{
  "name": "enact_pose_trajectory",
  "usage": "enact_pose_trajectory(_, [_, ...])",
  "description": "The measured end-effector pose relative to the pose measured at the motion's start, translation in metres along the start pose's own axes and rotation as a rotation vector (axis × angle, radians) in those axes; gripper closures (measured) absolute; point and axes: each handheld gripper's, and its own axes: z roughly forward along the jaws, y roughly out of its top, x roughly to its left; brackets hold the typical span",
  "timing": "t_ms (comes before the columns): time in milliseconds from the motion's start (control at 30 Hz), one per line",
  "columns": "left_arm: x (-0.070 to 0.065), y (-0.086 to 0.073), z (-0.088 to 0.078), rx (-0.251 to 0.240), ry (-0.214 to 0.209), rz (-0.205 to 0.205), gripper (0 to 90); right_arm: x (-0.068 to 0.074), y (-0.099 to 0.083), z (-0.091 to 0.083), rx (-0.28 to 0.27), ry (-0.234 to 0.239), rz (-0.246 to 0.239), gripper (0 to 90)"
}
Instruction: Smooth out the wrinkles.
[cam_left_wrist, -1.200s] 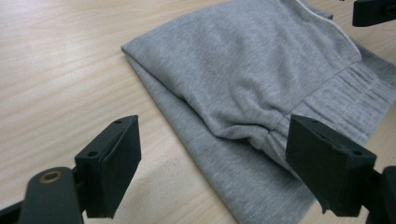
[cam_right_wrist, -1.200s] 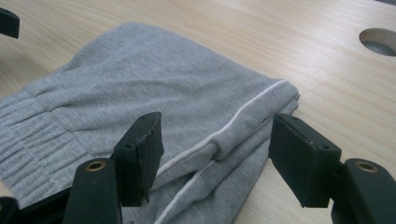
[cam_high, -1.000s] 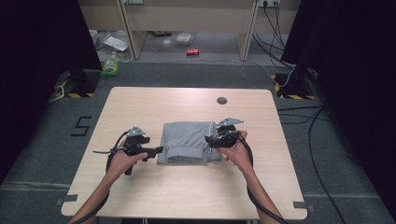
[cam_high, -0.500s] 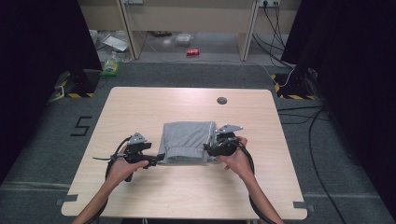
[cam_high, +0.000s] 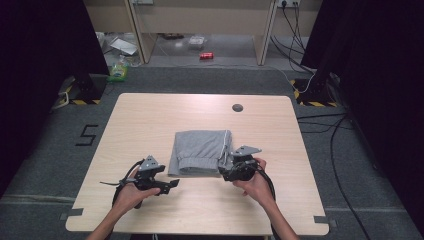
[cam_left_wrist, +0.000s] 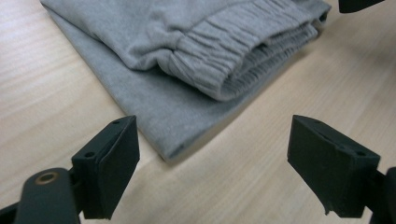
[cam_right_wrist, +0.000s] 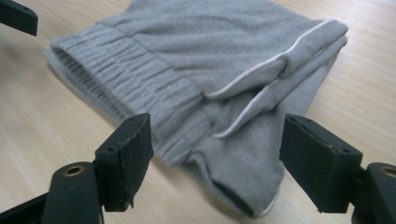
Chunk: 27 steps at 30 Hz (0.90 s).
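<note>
- folded grey sweatpants (cam_high: 200, 151) lie mid-table (cam_high: 150, 115), between both grippers
- left gripper (cam_high: 172, 184) jaws spread, empty, near the waistband corner
- right gripper (cam_high: 223, 172) jaws just been opening, spread, nothing pinched

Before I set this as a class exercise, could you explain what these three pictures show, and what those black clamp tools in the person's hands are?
A person sits at a wooden table holding a hand-operated clamp in each hand. The high view looks down from above: the left gripper and the right gripper sit at either side of folded grey trousers. The other two pictures come from small cameras riding on each clamp, looking out between its two black jaws. In both, the jaws stand wide apart with nothing pinched; the right one's jaws have just been opening. The trousers, with a ribbed waistband and white piping, lie flat on the table. Nothing is held.
</note>
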Motion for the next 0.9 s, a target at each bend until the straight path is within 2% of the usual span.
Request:
enact_pose_trajectory(100, [-0.003, -0.005, 0.000, 0.006, 0.017, 0.026, 16.6, 0.002, -0.004, -0.001, 0.001, 0.004, 0.000, 25.1])
enact_pose_trajectory(333, [-0.013, -0.018, 0.000, 0.018, 0.015, 0.054, 16.3, 0.011, -0.018, -0.004, 0.001, 0.011, -0.003, 23.7])
enact_pose_trajectory(433, [-0.016, -0.022, -0.002, 0.025, 0.028, 0.081, 16.3, 0.016, -0.025, -0.005, 0.010, 0.012, -0.011, 23.4])
enact_pose_trajectory(567, [-0.018, -0.032, -0.009, 0.027, 0.026, 0.082, 16.2, 0.021, -0.035, -0.008, 0.018, 0.008, -0.023, 23.1])
enact_pose_trajectory(667, [-0.020, -0.039, -0.014, 0.042, 0.043, 0.086, 16.2, 0.024, -0.044, -0.013, 0.033, 0.005, -0.037, 21.8])
enact_pose_trajectory(733, [-0.022, -0.043, -0.018, 0.035, 0.049, 0.100, 16.2, 0.026, -0.047, -0.017, 0.037, -0.005, -0.047, 21.3])
enact_pose_trajectory(900, [-0.024, -0.048, -0.022, 0.062, 0.068, 0.120, 15.5, 0.028, -0.054, -0.023, 0.042, -0.010, -0.047, 20.3])
